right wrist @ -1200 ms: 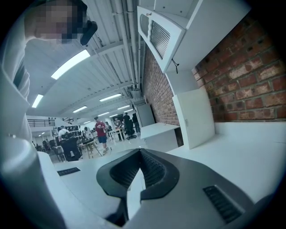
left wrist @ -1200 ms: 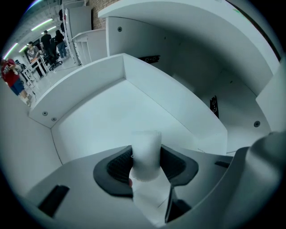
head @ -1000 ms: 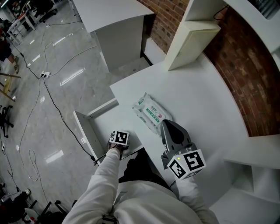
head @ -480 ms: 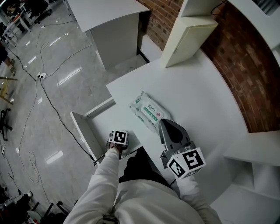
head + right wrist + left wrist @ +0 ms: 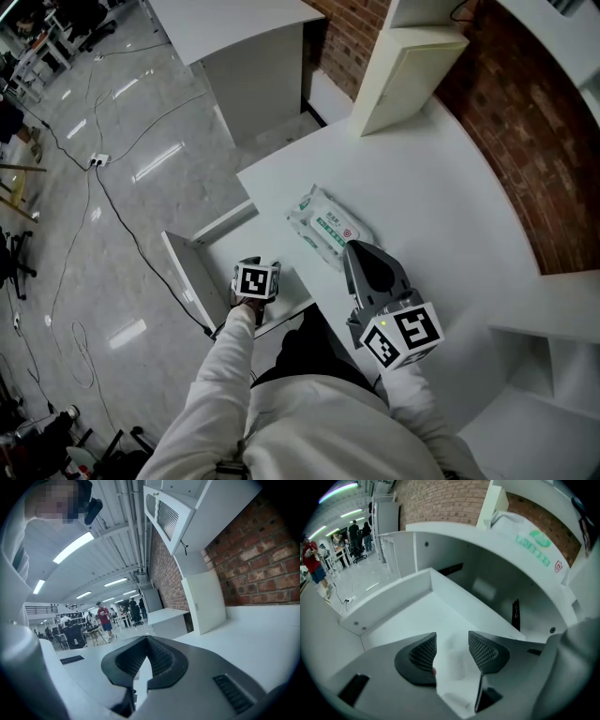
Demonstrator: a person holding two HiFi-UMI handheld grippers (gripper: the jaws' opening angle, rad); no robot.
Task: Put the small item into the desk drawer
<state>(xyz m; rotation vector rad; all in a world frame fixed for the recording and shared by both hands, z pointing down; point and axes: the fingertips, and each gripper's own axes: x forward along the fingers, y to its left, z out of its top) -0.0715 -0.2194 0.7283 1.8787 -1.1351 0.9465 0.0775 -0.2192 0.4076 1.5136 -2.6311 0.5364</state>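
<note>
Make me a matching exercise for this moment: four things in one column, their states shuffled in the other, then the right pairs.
1 left claw
2 right claw
3 wipes pack
4 drawer

a pulled out
b jaws shut
c lying on the desk
d jaws apart

Pairs: 1-d, 2-b, 3-c, 4-a.
The left claw's jaws have just been opening, with nothing gripped between them.

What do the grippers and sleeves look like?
Left gripper and right gripper: grey shells, dark curved jaws with mesh-textured faces. Each carries a white cube with black square markers; a small green light sits by the right one. Sleeves are white, long.
</note>
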